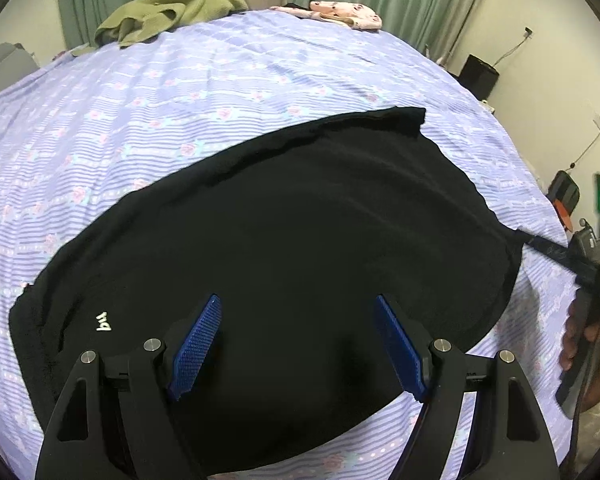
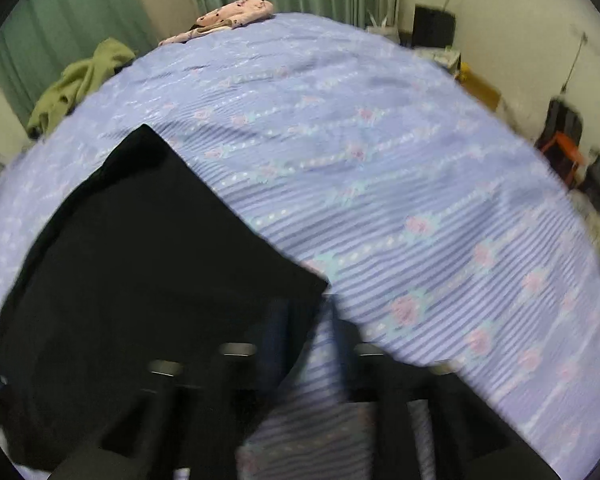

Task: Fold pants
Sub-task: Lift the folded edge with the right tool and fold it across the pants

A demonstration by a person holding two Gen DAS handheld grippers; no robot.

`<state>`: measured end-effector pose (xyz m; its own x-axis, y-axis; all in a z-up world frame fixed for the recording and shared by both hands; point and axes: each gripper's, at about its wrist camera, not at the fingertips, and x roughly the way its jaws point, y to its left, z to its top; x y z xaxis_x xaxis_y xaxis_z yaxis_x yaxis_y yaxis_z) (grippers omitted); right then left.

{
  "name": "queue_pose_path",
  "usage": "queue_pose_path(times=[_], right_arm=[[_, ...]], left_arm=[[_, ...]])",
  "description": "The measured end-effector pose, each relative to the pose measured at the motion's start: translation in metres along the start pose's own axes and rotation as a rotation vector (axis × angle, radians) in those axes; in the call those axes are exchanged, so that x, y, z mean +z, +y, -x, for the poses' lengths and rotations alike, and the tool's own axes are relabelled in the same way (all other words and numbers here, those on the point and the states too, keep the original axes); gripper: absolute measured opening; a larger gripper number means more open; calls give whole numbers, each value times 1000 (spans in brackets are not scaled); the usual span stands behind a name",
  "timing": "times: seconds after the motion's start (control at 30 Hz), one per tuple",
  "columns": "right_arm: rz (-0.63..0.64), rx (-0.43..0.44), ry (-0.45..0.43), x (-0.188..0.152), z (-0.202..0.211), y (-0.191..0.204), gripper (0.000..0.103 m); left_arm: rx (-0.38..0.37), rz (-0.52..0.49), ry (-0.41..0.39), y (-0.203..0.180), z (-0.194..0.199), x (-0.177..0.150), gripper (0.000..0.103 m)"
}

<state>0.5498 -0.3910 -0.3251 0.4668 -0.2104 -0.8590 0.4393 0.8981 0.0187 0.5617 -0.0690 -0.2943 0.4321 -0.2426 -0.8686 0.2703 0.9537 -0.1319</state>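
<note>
Black pants (image 1: pixel 284 232) mid-frame, partly folded | left gripper (image 1: pixel 298 344) spread above | right gripper (image 2: pixel 304 320) pinching corner | folds remain

Small white lettering (image 1: pixel 102 322) is showing on the black pants (image 1: pixel 280 240), near their left edge and just left of the left gripper (image 1: pixel 296 344). It is appearing upside down, looking like "pq"; the exact letters cannot be told.
</note>
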Motion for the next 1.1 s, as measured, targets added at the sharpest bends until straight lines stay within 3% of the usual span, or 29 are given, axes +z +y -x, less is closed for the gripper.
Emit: queue_pose_path(times=[0.1, 0.13, 0.2, 0.23, 0.3, 0.37, 0.6, 0.7, 0.77, 0.87, 0.97, 1.1], right_arm=[[41, -41, -166, 10, 33, 10, 62], [70, 6, -209, 19, 41, 18, 62], [139, 105, -197, 41, 35, 41, 57], [160, 138, -182, 50, 30, 52, 51], [220, 225, -135, 71, 7, 81, 22], [254, 257, -83, 83, -14, 102, 14], [326, 312, 60, 108, -84, 156, 14], [351, 277, 41, 125, -102, 172, 14], [363, 280, -17, 136, -94, 179, 18], [375, 285, -80, 146, -71, 183, 49], [352, 298, -127, 136, -35, 164, 49], [338, 312, -138, 90, 19, 118, 49]], left_arm=[[8, 10, -14, 4, 2, -1, 78], [13, 18, -17, 7, 2, -1, 78], [25, 45, -23, 13, 0, 1, 78], [34, 61, -29, 16, -1, 2, 78], [55, 84, -37, 23, -4, 7, 78], [78, 94, -43, 28, -9, 14, 78], [127, 109, -69, 41, -21, 36, 78], [149, 101, -72, 40, -23, 38, 78], [152, 77, -76, 35, -21, 37, 78], [140, 9, -90, 22, -11, 33, 78], [108, -107, -132, 2, 10, 24, 78], [69, -308, -170, -31, 34, 2, 78]])
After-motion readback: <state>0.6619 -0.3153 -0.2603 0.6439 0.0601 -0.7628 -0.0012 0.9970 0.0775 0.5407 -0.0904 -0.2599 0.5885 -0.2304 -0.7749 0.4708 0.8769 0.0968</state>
